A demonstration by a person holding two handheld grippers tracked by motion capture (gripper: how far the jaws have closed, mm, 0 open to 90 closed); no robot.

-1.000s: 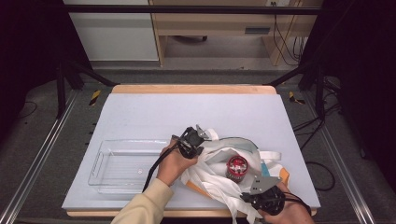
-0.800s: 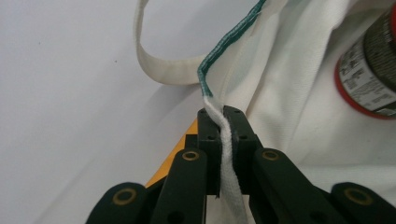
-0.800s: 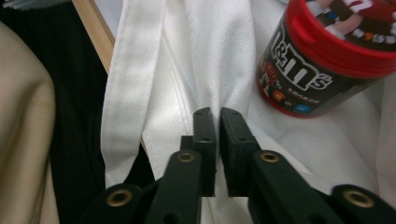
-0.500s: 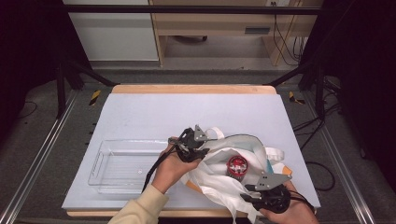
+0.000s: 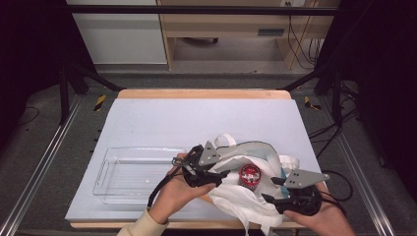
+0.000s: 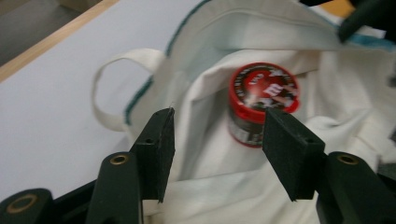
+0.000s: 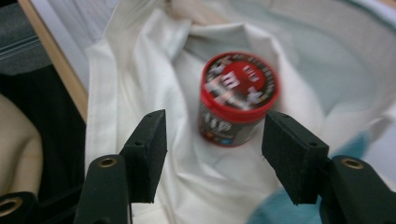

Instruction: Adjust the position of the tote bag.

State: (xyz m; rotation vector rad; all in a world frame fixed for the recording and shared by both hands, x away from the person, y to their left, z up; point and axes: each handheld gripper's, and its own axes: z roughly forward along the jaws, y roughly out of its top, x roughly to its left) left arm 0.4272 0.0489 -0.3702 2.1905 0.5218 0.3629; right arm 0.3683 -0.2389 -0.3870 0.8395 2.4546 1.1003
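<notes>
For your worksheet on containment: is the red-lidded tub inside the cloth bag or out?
Inside: the red-lidded tub sits within the cloth bag's open mouth, fabric all round.

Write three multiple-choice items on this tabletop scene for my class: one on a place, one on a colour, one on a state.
1. Where does the tub stand?
A in the clear tray
B in the open cloth bag
C on the floor

2. What colour is the tub's lid?
A red
B green
C yellow

3. How do the left gripper's jaws stand?
A clamped on the tub
B apart, holding nothing
C shut on a bag handle

Key: 1 B, the white cloth bag folds around it. 2 A, both gripper views show a red lid. 3 B, the pads stand apart with a gap, having just opened.
</notes>
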